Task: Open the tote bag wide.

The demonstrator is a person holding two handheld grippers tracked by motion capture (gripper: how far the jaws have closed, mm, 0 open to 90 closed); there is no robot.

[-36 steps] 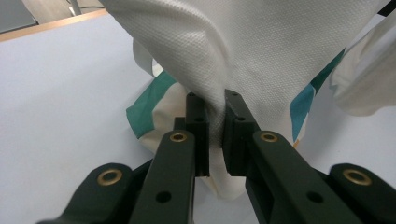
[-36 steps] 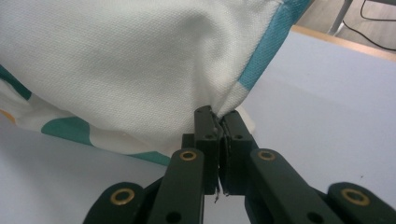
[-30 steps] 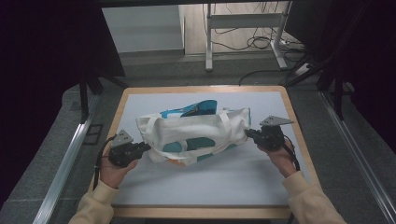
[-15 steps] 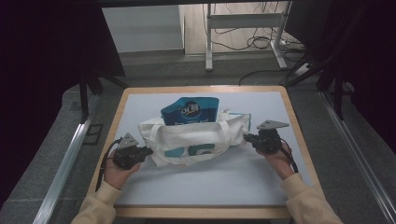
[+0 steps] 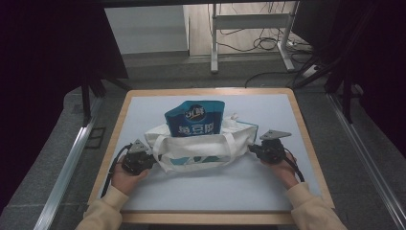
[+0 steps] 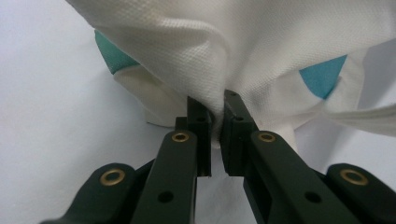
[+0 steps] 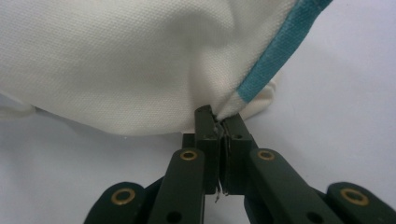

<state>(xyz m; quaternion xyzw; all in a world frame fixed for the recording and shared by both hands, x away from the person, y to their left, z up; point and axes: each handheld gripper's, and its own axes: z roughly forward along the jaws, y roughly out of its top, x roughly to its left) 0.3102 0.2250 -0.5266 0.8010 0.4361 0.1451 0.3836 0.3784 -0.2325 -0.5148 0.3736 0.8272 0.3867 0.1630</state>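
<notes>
I have the white woven-fabric tote bag with teal trim (image 5: 201,148) pinched at both ends, left gripper (image 5: 152,160) and right gripper (image 5: 253,149) each clamped on cloth. It sits mid-table, a blue printed pouch (image 5: 195,120) standing in its mouth. Bare pale tabletop (image 5: 215,187) lies open nearside, the wooden table rim (image 5: 303,134) near my right.

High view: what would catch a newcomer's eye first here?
A blue pouch stands up out of a white cloth bag in the middle of the table. The left gripper and the right gripper each pinch one end of the bag, jaws shut on the cloth.
</notes>
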